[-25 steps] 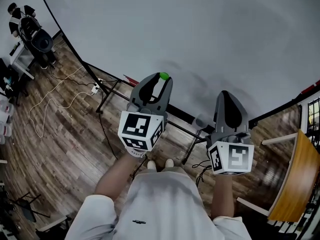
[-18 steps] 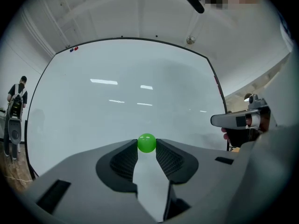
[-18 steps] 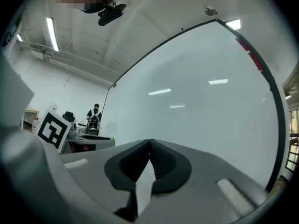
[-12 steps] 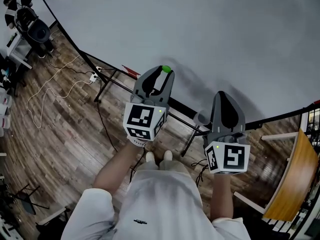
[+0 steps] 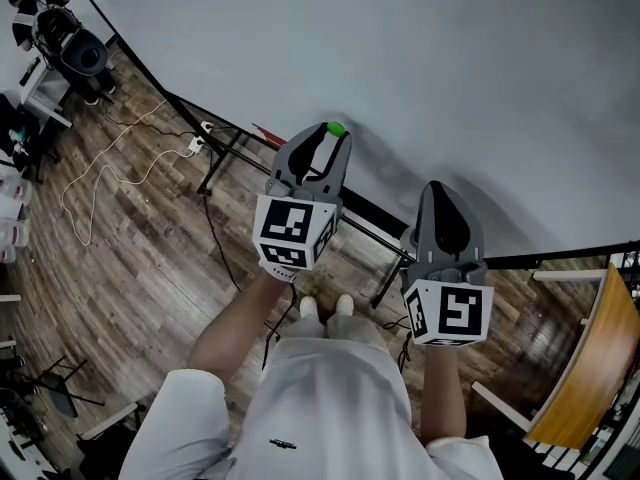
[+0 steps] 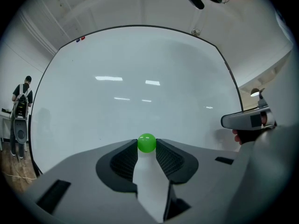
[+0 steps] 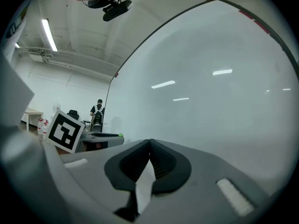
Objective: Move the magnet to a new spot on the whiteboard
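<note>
Left gripper [image 5: 333,133] clamps the green magnet [image 6: 146,143], seemingly near the whiteboard [image 5: 420,58]; right gripper [image 5: 440,188], at its 4 o'clock, has jaws together.

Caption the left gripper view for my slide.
Left claw pinching a green ball magnet between its tips, facing the whiteboard.

— How many grippers are showing?
— Two are showing: left gripper [image 5: 325,140], right gripper [image 5: 443,190].
— What else is being counted?
— One green magnet [image 6: 146,143], one whiteboard [image 5: 450,58], one bystander [image 6: 22,106] standing far off.
</note>
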`<state>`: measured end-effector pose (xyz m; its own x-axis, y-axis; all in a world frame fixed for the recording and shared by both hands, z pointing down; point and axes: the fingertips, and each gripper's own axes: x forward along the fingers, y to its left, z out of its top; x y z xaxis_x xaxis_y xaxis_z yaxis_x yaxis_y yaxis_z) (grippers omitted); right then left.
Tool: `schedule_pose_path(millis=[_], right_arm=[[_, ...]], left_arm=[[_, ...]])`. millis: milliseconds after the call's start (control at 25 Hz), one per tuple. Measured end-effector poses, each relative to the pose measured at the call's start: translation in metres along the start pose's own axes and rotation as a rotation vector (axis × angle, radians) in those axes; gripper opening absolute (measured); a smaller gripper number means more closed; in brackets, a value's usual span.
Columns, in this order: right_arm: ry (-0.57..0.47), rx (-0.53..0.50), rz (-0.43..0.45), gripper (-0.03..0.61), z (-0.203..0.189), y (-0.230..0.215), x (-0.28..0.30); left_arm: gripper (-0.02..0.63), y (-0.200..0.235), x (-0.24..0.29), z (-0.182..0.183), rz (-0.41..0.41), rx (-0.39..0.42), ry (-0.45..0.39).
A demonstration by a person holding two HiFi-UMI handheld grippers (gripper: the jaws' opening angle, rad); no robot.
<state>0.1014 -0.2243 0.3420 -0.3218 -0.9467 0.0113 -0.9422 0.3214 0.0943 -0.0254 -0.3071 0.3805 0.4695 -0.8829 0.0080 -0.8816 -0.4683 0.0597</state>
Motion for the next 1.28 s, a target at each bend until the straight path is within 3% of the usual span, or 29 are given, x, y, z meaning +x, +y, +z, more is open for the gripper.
schedule_pose_path(millis=[560, 1280], right_arm=[[0.01, 0.006, 0.073, 0.011, -0.005, 0.021, 0.036], [0.001, 0.027, 0.062, 0.011, -0.003, 0.02, 0.04]], left_arm=[[0.123, 0.03, 0.023, 0.0, 0.021, -0.004, -0.005], [0.126, 0.03, 0.031, 0.001, 0.007, 0.003, -0.008]])
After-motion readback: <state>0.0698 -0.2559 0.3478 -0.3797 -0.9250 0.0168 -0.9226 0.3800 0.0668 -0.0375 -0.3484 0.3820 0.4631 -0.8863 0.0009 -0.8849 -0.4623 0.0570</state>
